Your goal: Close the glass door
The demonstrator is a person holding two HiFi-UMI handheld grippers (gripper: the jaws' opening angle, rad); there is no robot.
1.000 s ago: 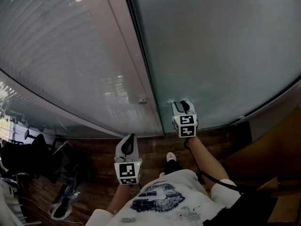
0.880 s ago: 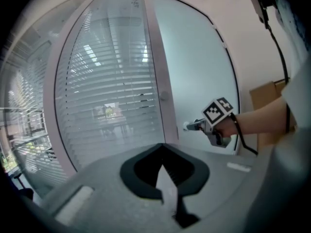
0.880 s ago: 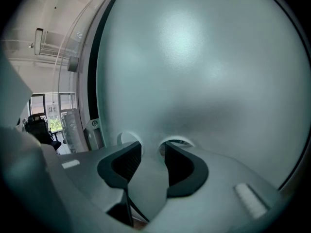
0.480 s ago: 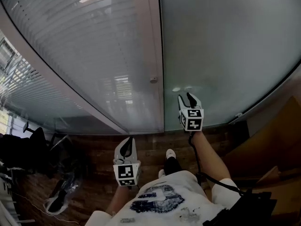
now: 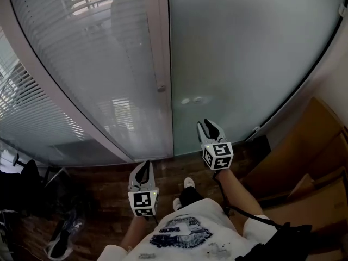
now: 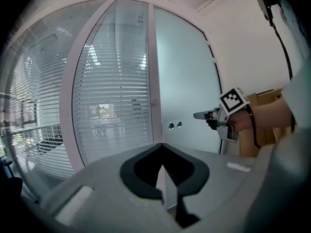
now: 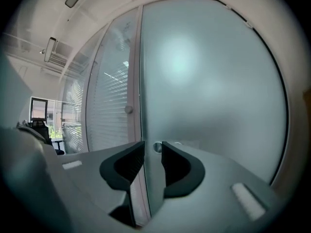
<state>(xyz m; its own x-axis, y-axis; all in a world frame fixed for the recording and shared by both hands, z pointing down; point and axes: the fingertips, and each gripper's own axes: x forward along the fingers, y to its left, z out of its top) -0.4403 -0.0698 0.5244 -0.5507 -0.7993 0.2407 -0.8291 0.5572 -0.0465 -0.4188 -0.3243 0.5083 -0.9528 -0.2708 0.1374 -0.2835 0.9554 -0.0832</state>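
One slatted blind pane stands left; one smooth frosted glass door meets the pale frame post, with two small round fittings near its edge. The left claw is pressed together. The right claw, its jaws just closing, stands apart and empty before the door.

Low in the head view, the left gripper points forward with jaws together, while the right gripper, higher at centre-right, has empty jaws slightly apart that have just been closing.
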